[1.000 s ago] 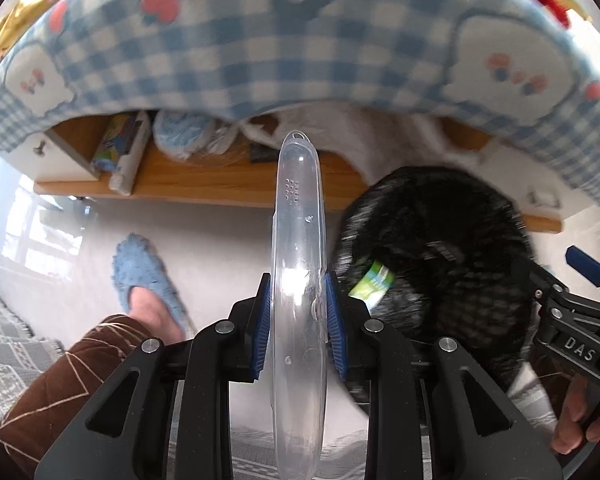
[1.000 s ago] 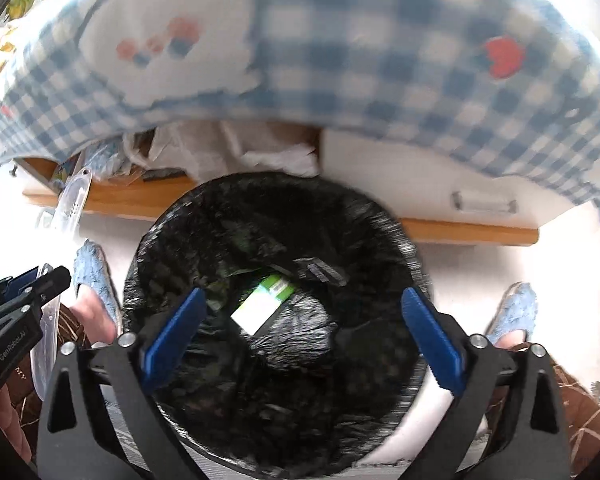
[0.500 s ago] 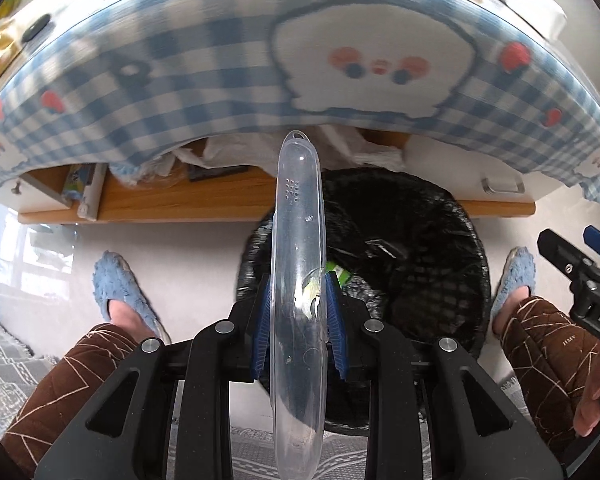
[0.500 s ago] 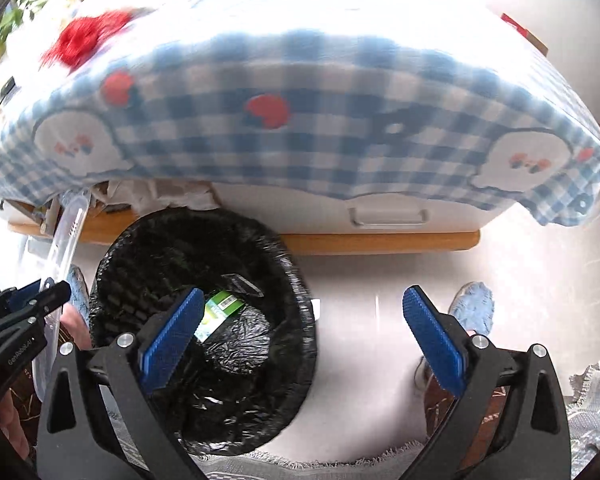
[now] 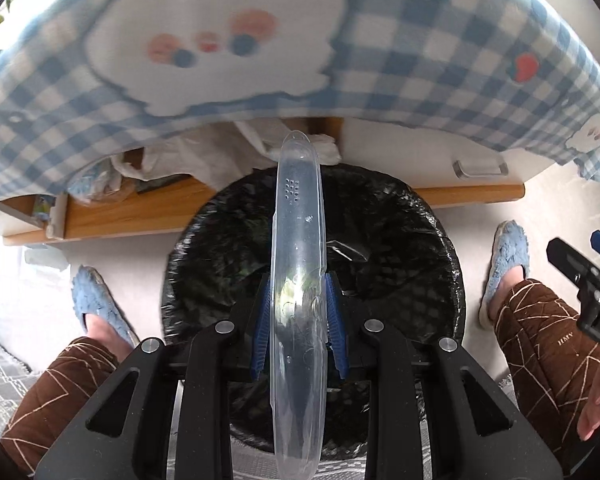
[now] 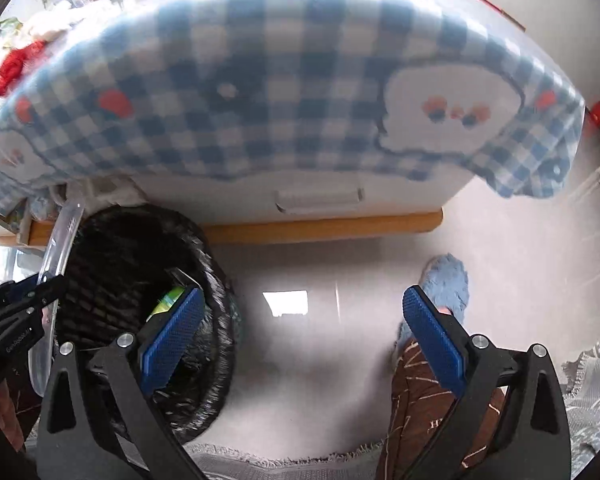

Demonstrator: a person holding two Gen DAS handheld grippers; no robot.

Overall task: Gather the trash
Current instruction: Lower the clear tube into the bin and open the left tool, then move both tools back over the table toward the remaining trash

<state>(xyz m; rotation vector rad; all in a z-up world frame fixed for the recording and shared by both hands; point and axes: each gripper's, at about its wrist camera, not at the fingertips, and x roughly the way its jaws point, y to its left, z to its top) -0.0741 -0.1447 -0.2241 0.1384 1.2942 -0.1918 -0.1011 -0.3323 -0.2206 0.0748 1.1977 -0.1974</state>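
Hanging over the table edge, a checked tablecloth (image 5: 380,80) fronts the black-lined bin (image 5: 400,240) below; directly above it the left gripper (image 5: 299,320) clamps a clear plastic lid (image 5: 298,240) edge-on, while the right gripper (image 6: 300,328) gapes wide, empty.

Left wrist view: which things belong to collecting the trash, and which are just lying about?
Part of the job:
- clear plastic lid, clamped edge-on in the left gripper
- black-lined trash bin directly below it
- green wrapper already in the bin

Just lying about:
- checked tablecloth
- crumpled bags on the wooden shelf
- blue slippers
- right gripper, open and empty
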